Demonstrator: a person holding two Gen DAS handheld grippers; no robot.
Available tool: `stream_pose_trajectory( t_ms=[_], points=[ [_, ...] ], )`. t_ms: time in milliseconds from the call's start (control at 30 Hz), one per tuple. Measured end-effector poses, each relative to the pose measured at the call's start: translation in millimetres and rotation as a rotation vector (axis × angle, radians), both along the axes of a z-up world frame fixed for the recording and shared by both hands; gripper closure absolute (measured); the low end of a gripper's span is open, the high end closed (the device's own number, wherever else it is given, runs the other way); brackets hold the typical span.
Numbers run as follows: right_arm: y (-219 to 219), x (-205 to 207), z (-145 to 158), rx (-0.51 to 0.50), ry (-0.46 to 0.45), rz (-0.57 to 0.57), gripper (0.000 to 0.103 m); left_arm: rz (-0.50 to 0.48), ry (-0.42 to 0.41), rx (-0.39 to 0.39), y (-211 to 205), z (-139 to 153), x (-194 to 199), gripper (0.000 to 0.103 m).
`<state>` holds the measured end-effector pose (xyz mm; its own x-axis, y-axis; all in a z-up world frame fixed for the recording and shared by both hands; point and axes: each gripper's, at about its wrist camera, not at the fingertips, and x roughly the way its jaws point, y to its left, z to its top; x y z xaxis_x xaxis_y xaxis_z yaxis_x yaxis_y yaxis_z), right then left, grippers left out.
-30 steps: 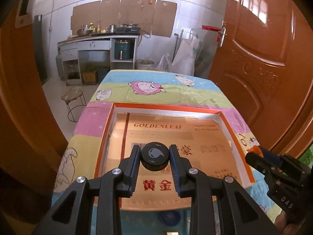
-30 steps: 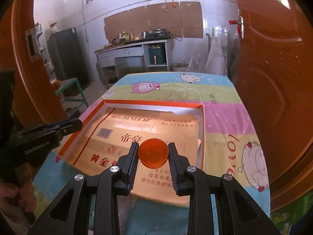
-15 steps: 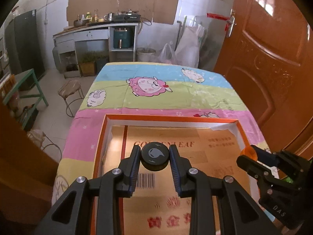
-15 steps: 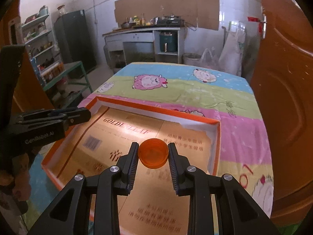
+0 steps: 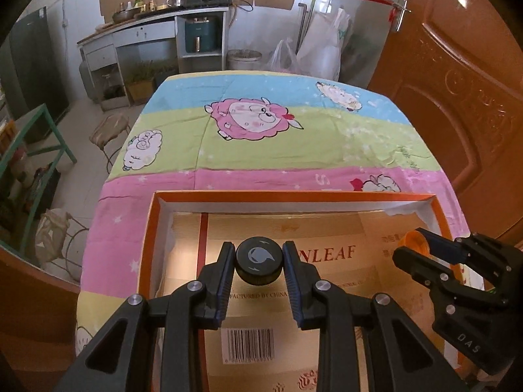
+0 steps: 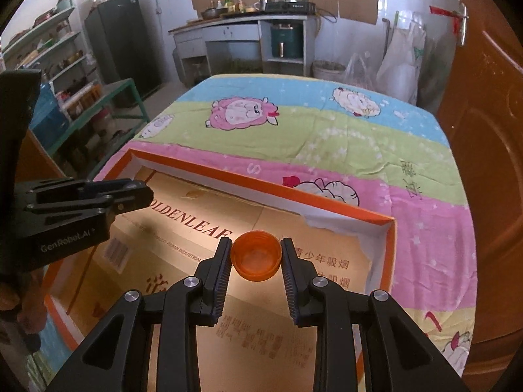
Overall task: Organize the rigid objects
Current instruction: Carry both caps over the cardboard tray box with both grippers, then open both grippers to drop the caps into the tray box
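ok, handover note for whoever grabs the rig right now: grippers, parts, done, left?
Left gripper: shut on the black cap, held over the orange-rimmed tray, left part.
Right gripper: shut on the orange cap, hollow side up, held over the tray's right part.
Done: both caps picked and brought above the tray; no other parts lie in it.
Left: lower and release each cap onto the cardboard liner.

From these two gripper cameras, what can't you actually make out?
- Left wrist view: near end of the orange box, covered by the left gripper holding the black cap.
- Right wrist view: print beneath the orange cap and right gripper.
- Both: countertop bottles, too small.
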<state>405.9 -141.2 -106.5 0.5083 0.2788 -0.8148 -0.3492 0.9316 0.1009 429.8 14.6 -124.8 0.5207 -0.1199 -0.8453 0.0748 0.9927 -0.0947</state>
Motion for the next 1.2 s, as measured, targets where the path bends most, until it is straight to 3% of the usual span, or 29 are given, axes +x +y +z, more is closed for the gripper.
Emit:
stream_pose_trajectory(
  t_ms=[500, 733, 767, 833, 867, 933, 1200],
  points=[
    [5.9, 15.5, -13.2, -0.048, 0.039, -0.016, 0.072, -0.009, 0.057, 0.016, 0.3, -21.7, 15.9, 0.073],
    [6.7, 19.3, -23.7, -0.072, 0.091, -0.026, 0.071, -0.05, 0.034, 0.06, -5.0, -25.0, 13.0, 0.072],
    [7.2, 18.9, -23.3, -0.076, 0.088, -0.025, 0.07, -0.058, 0.029, 0.069, -6.8, -25.5, 12.3, 0.07],
    [8.2, 17.5, -23.1, -0.085, 0.079, -0.024, 0.048, -0.074, 0.021, 0.07, -8.9, -26.3, 11.0, 0.062],
    [8.6, 16.7, -23.5, -0.09, 0.078, -0.025, 0.045, -0.087, 0.021, 0.055, -9.5, -26.7, 10.9, 0.054],
    [7.8, 14.7, -23.5, -0.084, 0.075, -0.028, 0.045, -0.098, 0.02, 0.038, -10.4, -26.7, 10.4, 0.048],
    [2.7, 3.0, -16.4, -0.072, 0.034, -0.055, 0.045, -0.048, -0.058, 0.037, -7.0, -13.6, 0.2, 0.048]
  ],
)
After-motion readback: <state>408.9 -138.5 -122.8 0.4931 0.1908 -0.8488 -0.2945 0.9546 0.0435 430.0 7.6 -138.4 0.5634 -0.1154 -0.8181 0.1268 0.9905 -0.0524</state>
